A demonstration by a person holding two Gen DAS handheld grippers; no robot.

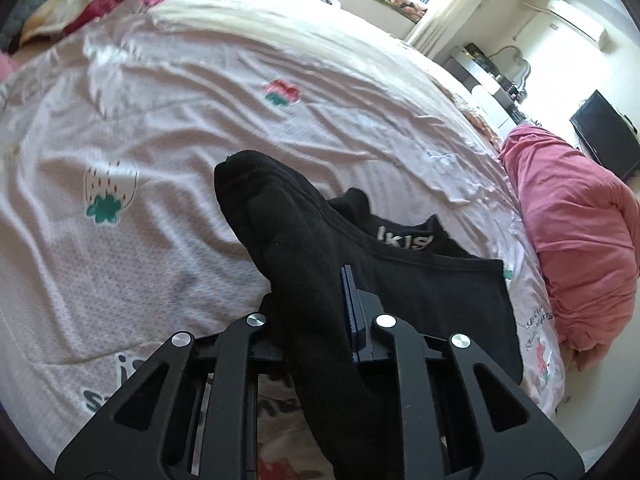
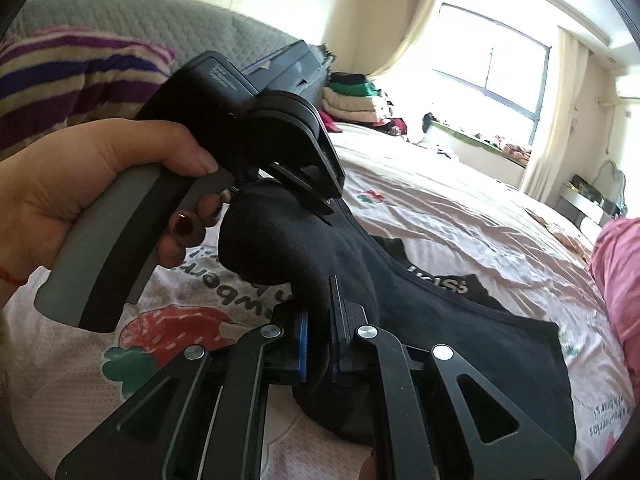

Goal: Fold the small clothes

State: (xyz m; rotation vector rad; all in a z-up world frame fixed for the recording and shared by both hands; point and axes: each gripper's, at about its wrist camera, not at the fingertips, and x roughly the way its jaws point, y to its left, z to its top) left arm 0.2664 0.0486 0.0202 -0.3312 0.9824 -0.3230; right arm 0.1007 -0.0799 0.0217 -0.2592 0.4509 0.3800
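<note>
Nearest the right wrist camera, the right gripper [image 2: 318,344] had its blue-faced pads pinched tight on a fold of the black sock [image 2: 288,248], the cloth bunching between them. In the left wrist view the left gripper [image 1: 312,320] was likewise clamped on the same sock [image 1: 280,232], which ran up between its fingers and stood out beyond them as a rounded end; only the right-hand pad showed, the other hidden under the fabric. A hand [image 2: 80,184] gripped the grey handle of that left tool at the left of the right wrist view. The sock was held off the bed between the two grippers, above the near right part of the sheet. It looked thick, matte and plain black, soft and limp, light enough to sag wherever it was unsupported; it would likely slip little in the pads but bunch readily, so the cuff and the toe end seemed the sensible places to take hold to stretch it flat. Just beyond it a second black garment [image 1: 460,292] with white lettering on its band lay flat on the pink bedsheet [image 1: 160,128], which carried strawberry and clover prints. Farther right sat a heap of pink bedding [image 1: 576,216], and at the far end a stack of folded clothes [image 2: 356,100] rested below the bright window [image 2: 492,68].
</note>
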